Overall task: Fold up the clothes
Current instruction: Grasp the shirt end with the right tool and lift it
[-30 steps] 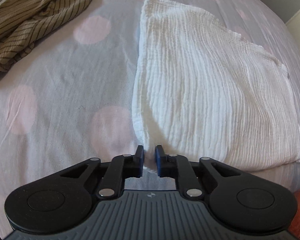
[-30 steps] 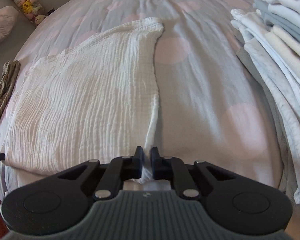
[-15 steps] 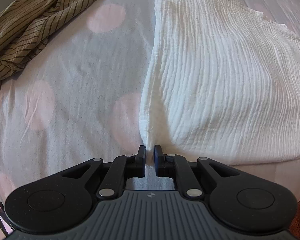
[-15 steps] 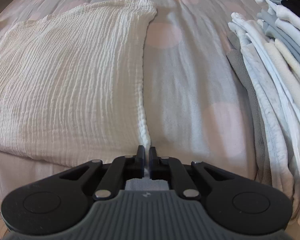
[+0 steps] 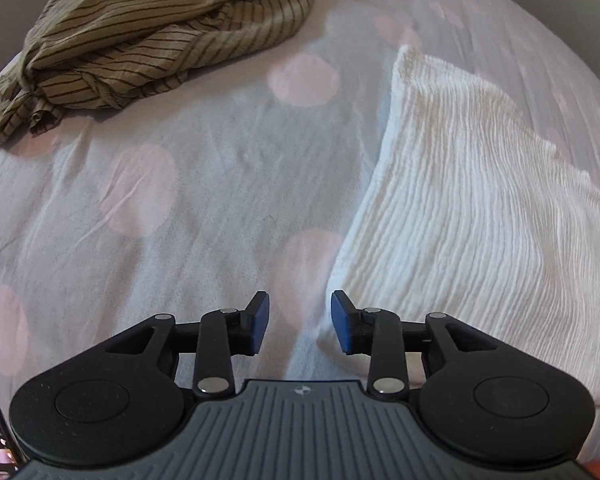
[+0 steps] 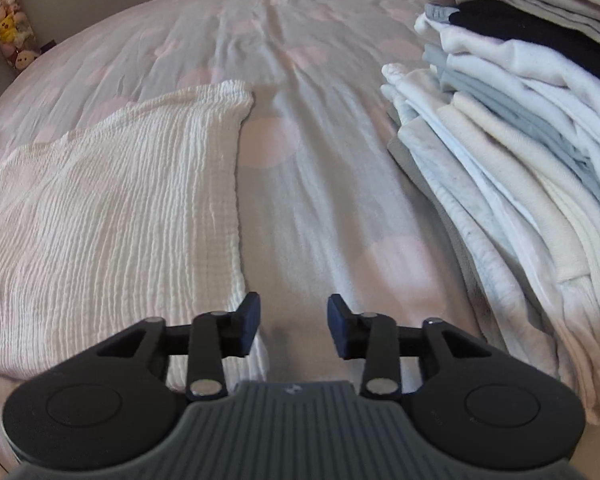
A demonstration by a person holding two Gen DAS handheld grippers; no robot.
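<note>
The white cloth [image 5: 472,216] lies flat on the bed, folded into a rough rectangle with its crinkled ribs running away from me, and I see it from both sides: to the right of my left gripper [image 5: 299,322] and to the left of my right gripper [image 6: 293,326] (same cloth [image 6: 112,208], two views). My left gripper is spread wide and grips nothing; its fingers hang over the sheet [image 5: 204,200] just beside the cloth's near left corner, with the right finger at the cloth's edge, though I cannot tell if it touches. My right gripper is likewise spread and holds nothing; its left finger sits over the cloth's near right corner, its right finger over bare sheet [image 6: 332,208]. The sheet is pale grey with faint pink dots and light wrinkles. Farther out on the left side, a striped olive garment [image 5: 152,36] lies crumpled near the far edge of the bed, well apart from the cloth. On the right side, a tall stack [image 6: 512,132] of folded clothes in white, cream, grey and black stands near the cloth, with a strip of sheet between them. Some plush toys [image 6: 10,24] show off the bed's far left corner.
</note>
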